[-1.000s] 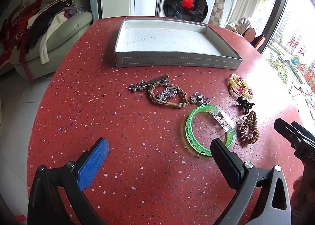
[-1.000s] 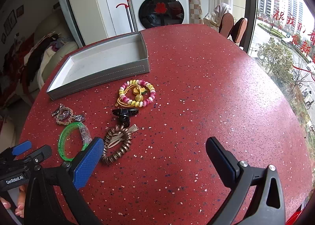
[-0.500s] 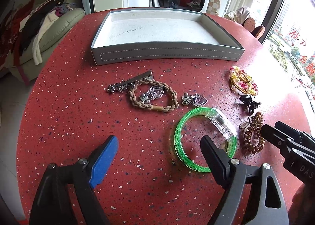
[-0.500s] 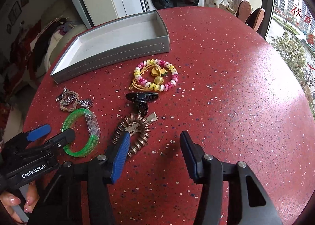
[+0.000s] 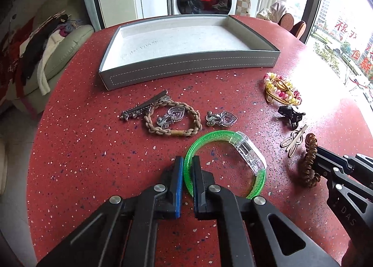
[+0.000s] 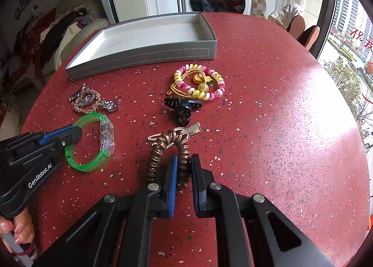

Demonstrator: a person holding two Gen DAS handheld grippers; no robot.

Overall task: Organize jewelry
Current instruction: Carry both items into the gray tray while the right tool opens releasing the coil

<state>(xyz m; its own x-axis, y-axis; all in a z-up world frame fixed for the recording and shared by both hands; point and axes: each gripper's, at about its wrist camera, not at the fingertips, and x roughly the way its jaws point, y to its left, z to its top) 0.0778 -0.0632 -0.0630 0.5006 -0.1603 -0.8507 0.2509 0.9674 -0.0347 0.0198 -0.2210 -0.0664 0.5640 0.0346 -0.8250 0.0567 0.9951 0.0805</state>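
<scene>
now left tongs [image 5: 187, 173] pinch the glittery green bangle [image 5: 260, 181], right tongs [image 6: 183, 172] the coppery coil tie [image 6: 155, 158].

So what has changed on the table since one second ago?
Both grippers came forward and closed: the left gripper now pinches the green bangle, the right gripper the brown coil tie. The tray and other jewelry stayed put.
</scene>
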